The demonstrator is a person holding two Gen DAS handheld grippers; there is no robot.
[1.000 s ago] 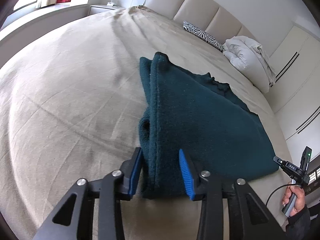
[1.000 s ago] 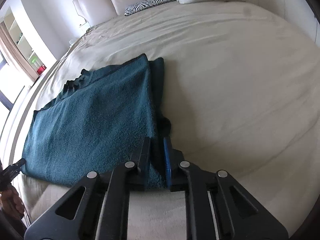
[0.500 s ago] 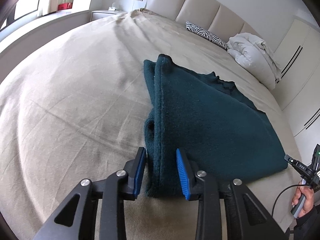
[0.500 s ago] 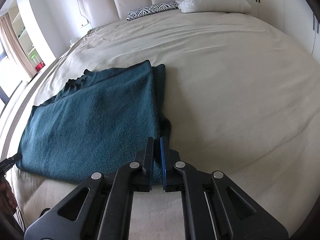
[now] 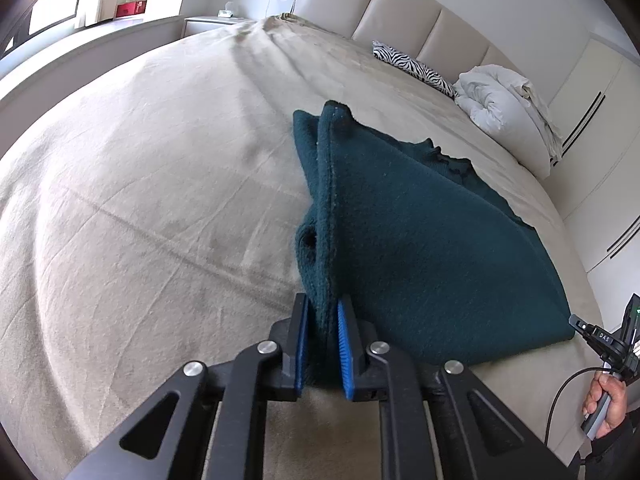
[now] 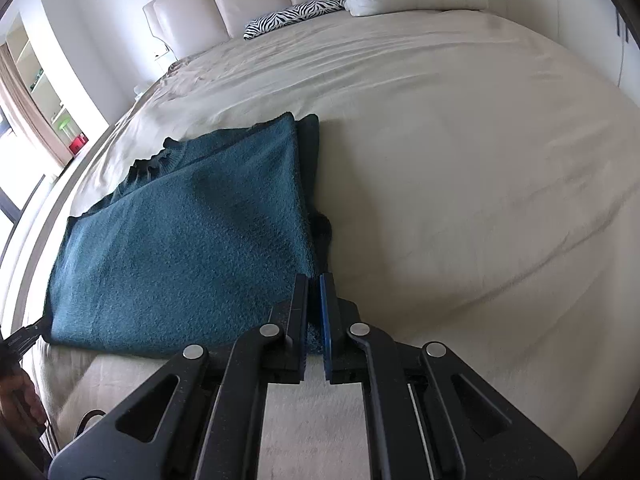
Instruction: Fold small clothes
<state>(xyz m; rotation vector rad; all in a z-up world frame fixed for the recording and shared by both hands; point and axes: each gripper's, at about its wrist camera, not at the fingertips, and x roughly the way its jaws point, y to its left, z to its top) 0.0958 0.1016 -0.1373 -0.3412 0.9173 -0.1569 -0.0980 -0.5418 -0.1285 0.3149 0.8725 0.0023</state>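
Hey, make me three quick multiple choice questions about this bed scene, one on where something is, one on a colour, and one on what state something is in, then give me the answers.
1. Where is the zebra-striped pillow?
A. At the headboard, beside the white duvet
B. On top of the folded garment
C. On the floor

2. What colour is the garment on the bed?
A. Red
B. Dark teal
C. White

3. How does the right gripper stand?
A. Wide open above bare sheet
B. Shut on the garment's edge
C. Shut on the pillow

Answers:
1. A, it lies against the padded headboard next to the bundled duvet.
2. B, the cloth is dark teal in both wrist views.
3. B, its pads pinch the near edge of the cloth; the left gripper is closing on the other edge.
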